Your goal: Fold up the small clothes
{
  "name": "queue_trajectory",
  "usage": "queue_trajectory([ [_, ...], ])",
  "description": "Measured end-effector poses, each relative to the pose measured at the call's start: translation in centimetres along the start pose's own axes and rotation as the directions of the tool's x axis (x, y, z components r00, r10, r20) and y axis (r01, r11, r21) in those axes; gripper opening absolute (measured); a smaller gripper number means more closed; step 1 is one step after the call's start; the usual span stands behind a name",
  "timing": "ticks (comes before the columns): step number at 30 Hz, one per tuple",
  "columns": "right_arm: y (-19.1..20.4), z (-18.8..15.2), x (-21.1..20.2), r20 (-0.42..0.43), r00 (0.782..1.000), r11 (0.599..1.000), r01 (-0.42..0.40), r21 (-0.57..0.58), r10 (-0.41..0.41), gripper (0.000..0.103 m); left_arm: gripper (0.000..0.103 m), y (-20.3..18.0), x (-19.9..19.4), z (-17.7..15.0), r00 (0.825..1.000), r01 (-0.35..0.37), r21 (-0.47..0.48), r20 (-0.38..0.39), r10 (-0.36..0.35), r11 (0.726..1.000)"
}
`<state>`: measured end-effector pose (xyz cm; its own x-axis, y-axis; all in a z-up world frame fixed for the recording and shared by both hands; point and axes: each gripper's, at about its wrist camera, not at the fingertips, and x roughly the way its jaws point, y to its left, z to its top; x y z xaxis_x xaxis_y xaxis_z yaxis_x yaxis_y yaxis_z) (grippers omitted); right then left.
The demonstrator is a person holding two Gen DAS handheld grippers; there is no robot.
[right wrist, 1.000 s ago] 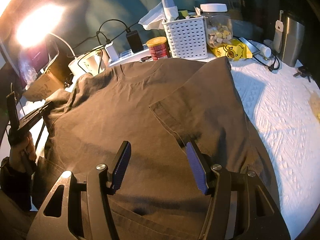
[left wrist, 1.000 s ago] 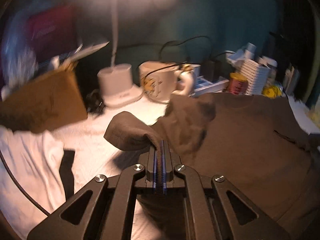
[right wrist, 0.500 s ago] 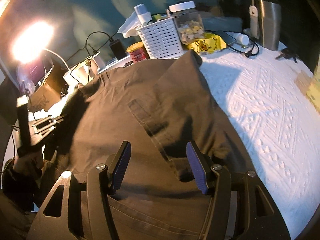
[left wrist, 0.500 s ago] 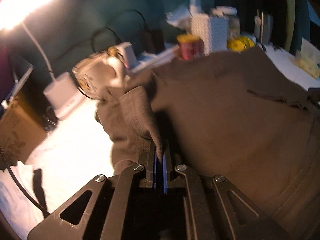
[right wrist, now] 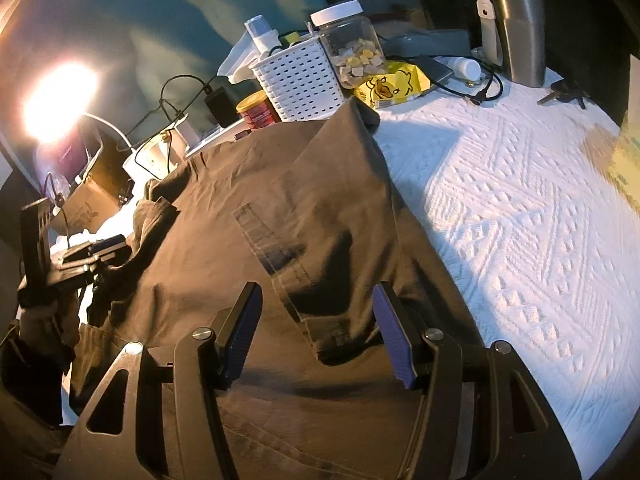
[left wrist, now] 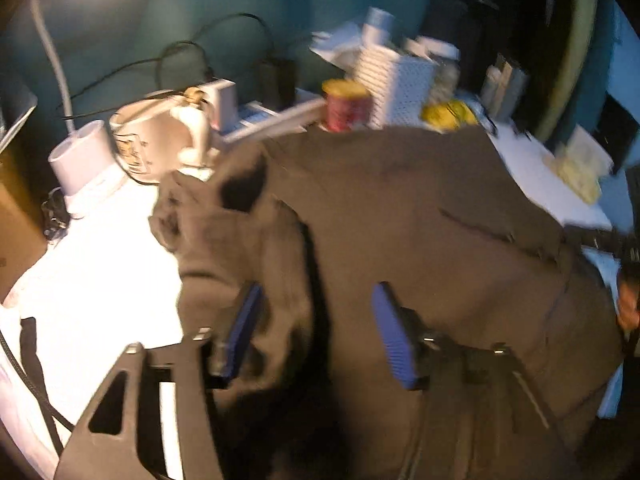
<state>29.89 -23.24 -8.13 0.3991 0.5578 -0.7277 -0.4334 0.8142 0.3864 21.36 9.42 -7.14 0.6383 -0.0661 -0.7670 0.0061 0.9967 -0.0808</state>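
The left gripper (left wrist: 316, 332) is opening, bunched sleeve loose between its blue pads; the right gripper (right wrist: 316, 336) hangs spread above the brown cotton T-shirt (right wrist: 280, 216) on the white quilted cloth (right wrist: 520, 220); the released sleeve, unpressed, may spring back.

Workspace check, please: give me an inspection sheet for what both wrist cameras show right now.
Surface: white textured cloth, brightly lit.
Job's things: brown shirt spread flat, right sleeve folded in, left sleeve bunched.
Clutter: white basket, snack jar, red can, steel tumbler, mug, keys.
Grippers: left tool opening over the sleeve; right tool open, empty.
Cables: black leads by the wall.
Surroundings: teal wall, lamp.
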Motion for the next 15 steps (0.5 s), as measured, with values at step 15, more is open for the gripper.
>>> queue_trajectory([
  [15, -1.9, 0.5, -1.7, 0.05, 0.998, 0.999, 0.043, 0.034, -0.044, 0.061, 0.065, -0.7, 5.6, 1.8, 0.96, 0.25, -0.068, -0.114, -0.257, 0.966],
])
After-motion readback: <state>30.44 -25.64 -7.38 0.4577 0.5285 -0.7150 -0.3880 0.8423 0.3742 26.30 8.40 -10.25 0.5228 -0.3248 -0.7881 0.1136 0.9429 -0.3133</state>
